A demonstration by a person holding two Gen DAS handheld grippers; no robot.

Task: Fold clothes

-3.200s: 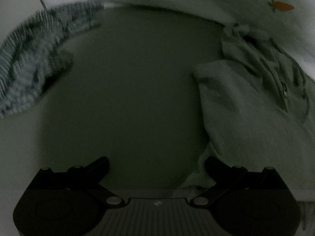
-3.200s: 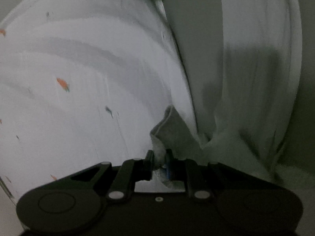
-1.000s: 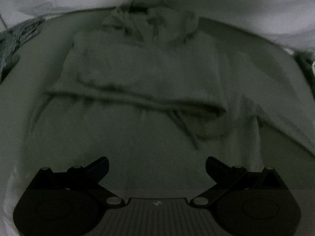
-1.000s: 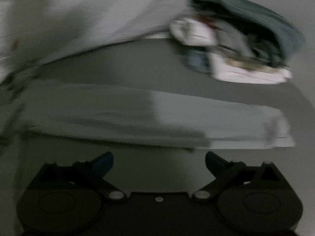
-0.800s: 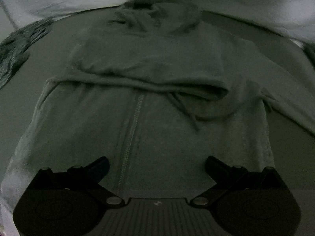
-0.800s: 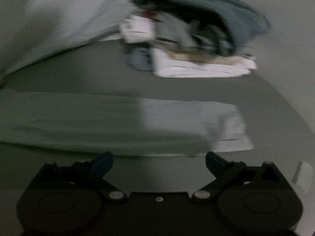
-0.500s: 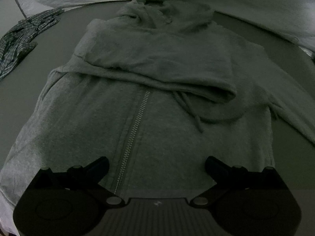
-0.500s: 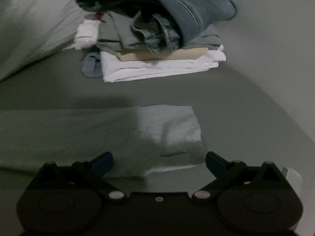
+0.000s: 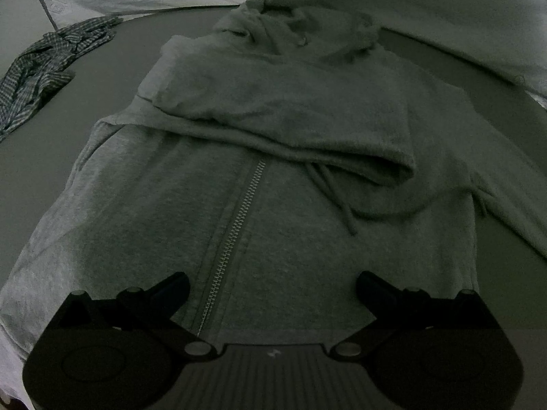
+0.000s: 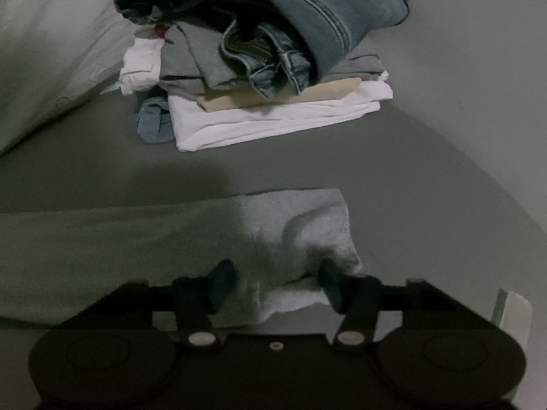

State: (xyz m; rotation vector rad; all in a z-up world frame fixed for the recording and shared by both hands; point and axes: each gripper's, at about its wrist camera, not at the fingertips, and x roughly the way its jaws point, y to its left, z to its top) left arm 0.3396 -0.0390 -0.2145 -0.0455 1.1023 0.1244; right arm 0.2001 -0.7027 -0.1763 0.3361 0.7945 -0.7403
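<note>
Hoodie (image 9: 259,205) lies flat, zipper up, one sleeve (image 9: 273,109) crossed over the chest. Our right gripper (image 10: 277,283) has jaws partly closed around the other cuff (image 10: 307,239), likely to fold it in. Left gripper (image 9: 271,287) hovers, jaws spread, over the hem. Folded stack (image 10: 266,68) sits well apart.

No readable text, brand, number or sign is shown in either view. Only a small pale mark is seen on the left claw (image 9: 271,283) housing (too small to be made out).
</note>
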